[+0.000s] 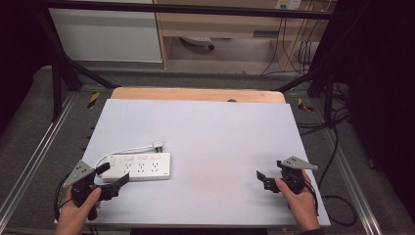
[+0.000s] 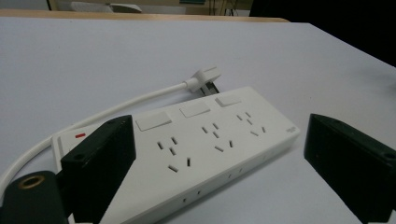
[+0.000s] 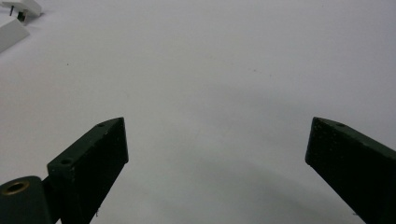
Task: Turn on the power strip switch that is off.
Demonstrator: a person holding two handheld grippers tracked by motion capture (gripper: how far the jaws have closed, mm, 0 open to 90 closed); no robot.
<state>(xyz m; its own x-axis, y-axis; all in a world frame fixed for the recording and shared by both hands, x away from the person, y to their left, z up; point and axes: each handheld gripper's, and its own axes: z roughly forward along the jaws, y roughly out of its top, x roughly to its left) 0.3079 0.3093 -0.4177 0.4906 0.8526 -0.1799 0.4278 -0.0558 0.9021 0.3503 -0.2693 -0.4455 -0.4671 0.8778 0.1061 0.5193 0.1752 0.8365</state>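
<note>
Nearest to us, at the bottom edge of the high view, our two hands each hold a gripper over a pale surface (image 1: 205,132). Our left gripper (image 1: 113,177) sits at the near left corner with its jaws spread wide apart and nothing pressed between them. In the left gripper view, one jaw stands in front of the switch end of a white power strip (image 2: 187,154), and the other stands clear of its long side. Our right gripper (image 1: 263,179) rests at the near right, well apart from everything, its jaws also spread wide over bare surface.

Just beyond the left gripper lies the power strip (image 1: 139,167), flat, with three sets of sockets and a row of switches facing up. Its white cord (image 1: 125,151) loops out from the left end and curls along the far side, ending in a plug (image 1: 157,145) that lies just behind the strip.

We judge this to be the approach, with the strip not yet grasped. The next move likely calls for easing the left gripper forward so both jaws straddle the strip's end, then closing them.
</note>
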